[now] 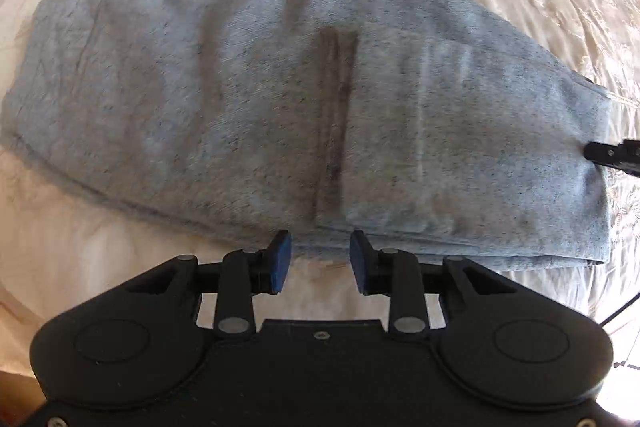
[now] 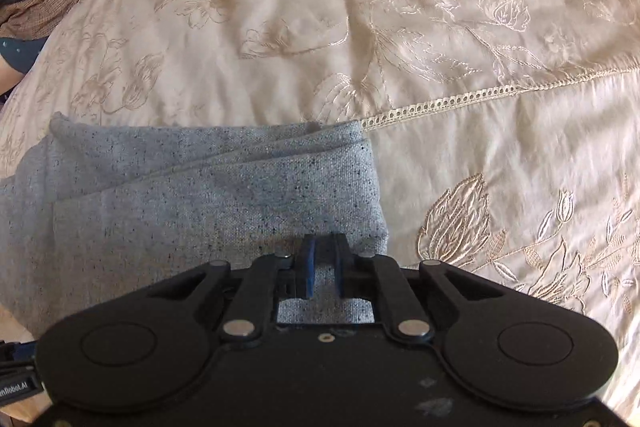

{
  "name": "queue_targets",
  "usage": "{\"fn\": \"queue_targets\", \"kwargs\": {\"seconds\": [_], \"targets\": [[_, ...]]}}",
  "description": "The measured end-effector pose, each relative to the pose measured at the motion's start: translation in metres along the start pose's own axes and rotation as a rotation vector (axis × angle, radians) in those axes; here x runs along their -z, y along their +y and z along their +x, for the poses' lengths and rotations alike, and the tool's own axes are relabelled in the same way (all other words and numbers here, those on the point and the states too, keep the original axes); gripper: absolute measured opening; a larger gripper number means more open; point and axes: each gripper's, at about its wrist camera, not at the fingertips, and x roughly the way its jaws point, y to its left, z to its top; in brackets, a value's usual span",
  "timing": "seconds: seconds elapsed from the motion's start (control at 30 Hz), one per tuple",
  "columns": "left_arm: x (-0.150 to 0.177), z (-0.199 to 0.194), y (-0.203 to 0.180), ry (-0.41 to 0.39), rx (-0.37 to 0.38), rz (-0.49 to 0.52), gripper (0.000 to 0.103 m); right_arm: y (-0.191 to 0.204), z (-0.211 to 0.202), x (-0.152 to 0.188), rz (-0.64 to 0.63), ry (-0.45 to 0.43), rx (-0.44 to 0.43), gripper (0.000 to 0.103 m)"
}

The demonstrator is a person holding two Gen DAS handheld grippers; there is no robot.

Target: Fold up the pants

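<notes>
Grey knit pants (image 1: 280, 99): soft, limp, stacked layers. Left gripper (image 1: 320, 259) open at near edge; right gripper (image 2: 322, 259) apparently pinches the end fold.

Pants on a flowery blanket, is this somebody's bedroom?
Probably a bedroom, yes. The grey pants lie folded on a soft, cream bedspread stitched with shiny flowers and a lace seam, which looks like the cover on a bed. No walls or furniture show, so I can't be sure.
</notes>
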Motion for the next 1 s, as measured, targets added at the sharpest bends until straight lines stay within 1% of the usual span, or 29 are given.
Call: {"fn": "queue_targets", "kwargs": {"seconds": [0.1,0.13,0.27,0.43,0.53,0.6,0.7,0.73,0.8,0.87,1.0], "targets": [[0.002,-0.004,0.033,0.001,-0.029,-0.083,0.041,0.001,-0.01,0.011,-0.047,0.014,-0.015,0.015],[0.001,-0.006,0.044,-0.004,-0.036,-0.11,0.041,0.002,-0.014,0.016,-0.059,0.013,-0.02,0.017],[-0.007,-0.016,0.104,-0.04,-0.04,-0.231,0.041,0.011,-0.032,0.032,-0.079,-0.01,-0.044,0.017],[-0.024,-0.027,0.168,-0.089,-0.098,-0.285,0.041,0.033,-0.051,0.049,-0.058,-0.046,-0.045,0.018],[-0.032,-0.029,0.206,-0.114,-0.096,-0.321,0.042,0.052,-0.058,0.056,-0.021,-0.054,-0.038,0.018],[-0.036,-0.028,0.23,-0.126,-0.093,-0.344,0.045,0.066,-0.059,0.059,-0.005,-0.054,-0.038,0.018],[-0.041,-0.019,0.248,-0.128,-0.077,-0.375,0.045,0.094,-0.061,0.068,-0.01,-0.055,-0.038,0.018],[-0.045,-0.008,0.245,-0.12,-0.062,-0.382,0.046,0.105,-0.062,0.071,-0.014,-0.058,-0.037,0.018],[-0.047,0.006,0.257,-0.086,-0.02,-0.383,0.057,0.123,-0.065,0.077,-0.016,-0.063,-0.039,0.018],[-0.046,0.022,0.265,-0.066,0.02,-0.383,0.062,0.142,-0.065,0.082,-0.009,-0.064,-0.04,0.018],[-0.047,0.038,0.275,-0.069,0.099,-0.394,0.074,0.168,-0.065,0.092,0.007,-0.059,-0.039,0.018]]}}
